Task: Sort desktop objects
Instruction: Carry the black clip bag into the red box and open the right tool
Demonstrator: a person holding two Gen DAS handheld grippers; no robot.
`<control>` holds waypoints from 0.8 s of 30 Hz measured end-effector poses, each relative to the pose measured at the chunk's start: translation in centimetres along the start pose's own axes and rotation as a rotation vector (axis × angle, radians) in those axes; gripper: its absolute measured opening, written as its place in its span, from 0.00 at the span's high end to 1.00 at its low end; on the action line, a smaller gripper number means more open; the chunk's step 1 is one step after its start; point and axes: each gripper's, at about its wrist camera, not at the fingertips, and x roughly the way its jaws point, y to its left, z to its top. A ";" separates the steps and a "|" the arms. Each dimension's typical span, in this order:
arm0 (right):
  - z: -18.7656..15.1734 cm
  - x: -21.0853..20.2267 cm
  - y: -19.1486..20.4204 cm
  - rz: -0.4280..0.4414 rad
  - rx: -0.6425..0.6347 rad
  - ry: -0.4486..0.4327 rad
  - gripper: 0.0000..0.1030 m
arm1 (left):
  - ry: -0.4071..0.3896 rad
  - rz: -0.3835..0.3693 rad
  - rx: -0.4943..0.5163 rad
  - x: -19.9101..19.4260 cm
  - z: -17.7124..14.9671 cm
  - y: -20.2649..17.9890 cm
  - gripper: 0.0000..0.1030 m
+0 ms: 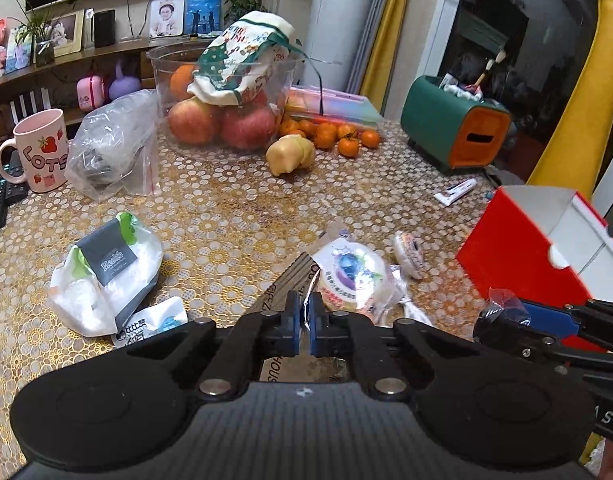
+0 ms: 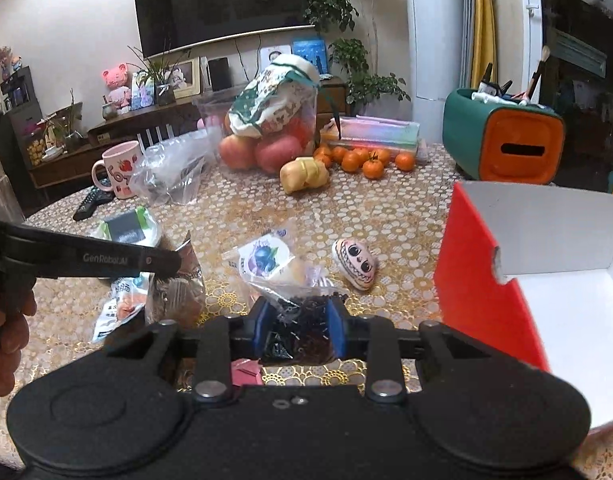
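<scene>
My left gripper point(image 1: 305, 316) is shut on the edge of a brown foil snack packet point(image 1: 290, 280), held just above the table; the packet also shows in the right wrist view point(image 2: 182, 292) under the left gripper's finger. My right gripper point(image 2: 297, 328) is shut on a clear bag of small dark screws point(image 2: 302, 328), and it shows in the left wrist view point(image 1: 502, 316) at the right. A red and white open box point(image 2: 546, 280) stands at the right, next to the right gripper. A blueberry snack pack point(image 1: 354, 272) and a painted face pebble point(image 2: 354, 264) lie ahead.
A white pouch with a grey label point(image 1: 106, 272), a zip bag point(image 1: 114, 148), a pink mug point(image 1: 42, 148), a fruit bowl point(image 1: 222, 92), tangerines point(image 1: 338, 136), a green and orange organizer point(image 1: 454, 124), remotes point(image 1: 2, 196) and a small tube point(image 1: 454, 192) lie on the table.
</scene>
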 end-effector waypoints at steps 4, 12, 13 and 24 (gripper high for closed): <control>0.7 -2.0 -0.5 0.006 0.004 -0.028 0.71 | -0.023 -0.018 0.011 -1.3 0.4 -0.8 0.97; 1.8 -4.9 -1.9 0.005 0.016 -0.064 0.71 | -0.047 -0.052 0.016 -3.0 1.2 -2.3 0.98; 1.9 -5.2 -2.1 0.004 0.016 -0.068 0.71 | -0.055 -0.057 0.025 -3.3 1.4 -2.7 0.98; 3.7 -8.9 -6.1 -0.058 0.008 -0.129 0.71 | -0.117 -0.153 0.086 -5.6 3.9 -8.5 0.98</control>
